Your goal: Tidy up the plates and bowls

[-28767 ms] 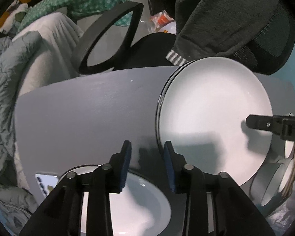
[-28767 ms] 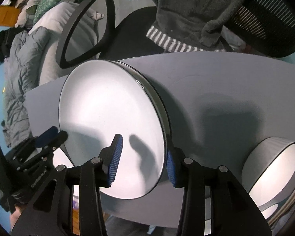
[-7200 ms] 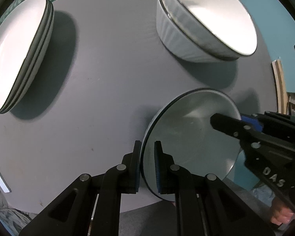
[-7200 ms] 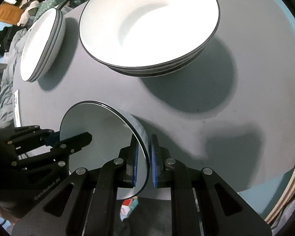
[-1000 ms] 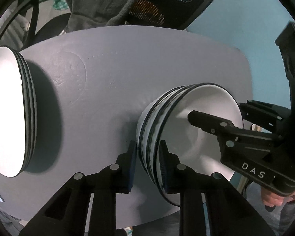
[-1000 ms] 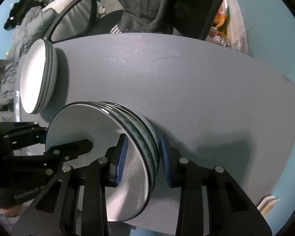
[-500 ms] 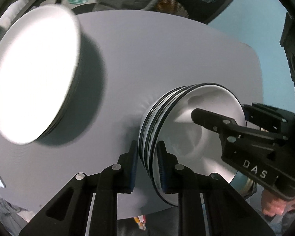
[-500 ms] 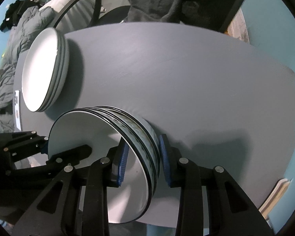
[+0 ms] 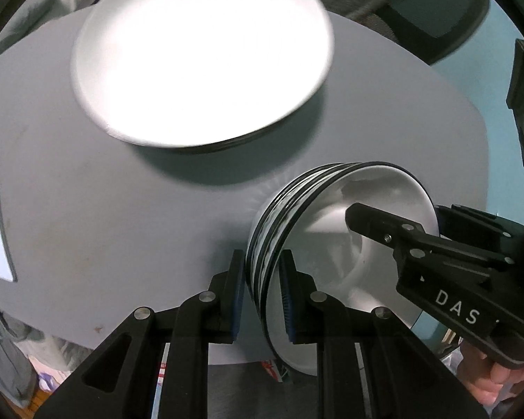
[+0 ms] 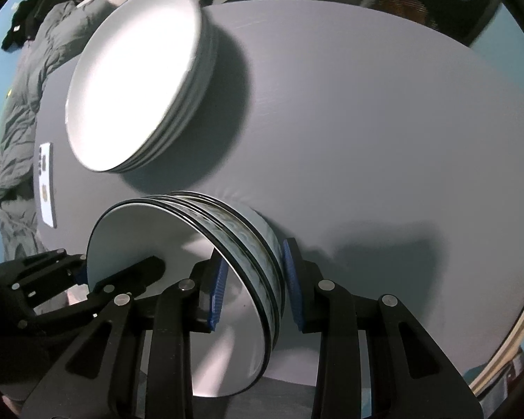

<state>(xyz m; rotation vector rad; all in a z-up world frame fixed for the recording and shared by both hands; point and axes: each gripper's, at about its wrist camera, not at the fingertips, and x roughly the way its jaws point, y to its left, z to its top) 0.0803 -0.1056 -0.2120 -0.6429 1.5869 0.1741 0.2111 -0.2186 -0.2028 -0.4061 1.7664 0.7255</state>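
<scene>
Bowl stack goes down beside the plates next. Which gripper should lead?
Left, probably. Both grippers grip the bowl stack, but the left gripper holds the rim nearer the plate stack; the right gripper holds the far rim.

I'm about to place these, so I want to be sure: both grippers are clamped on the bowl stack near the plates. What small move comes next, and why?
Probably lower the bowl stack onto the bare grey table beside the plate stack. The left gripper and right gripper both clamp its rims, and it sits just clear of the plates.
</scene>
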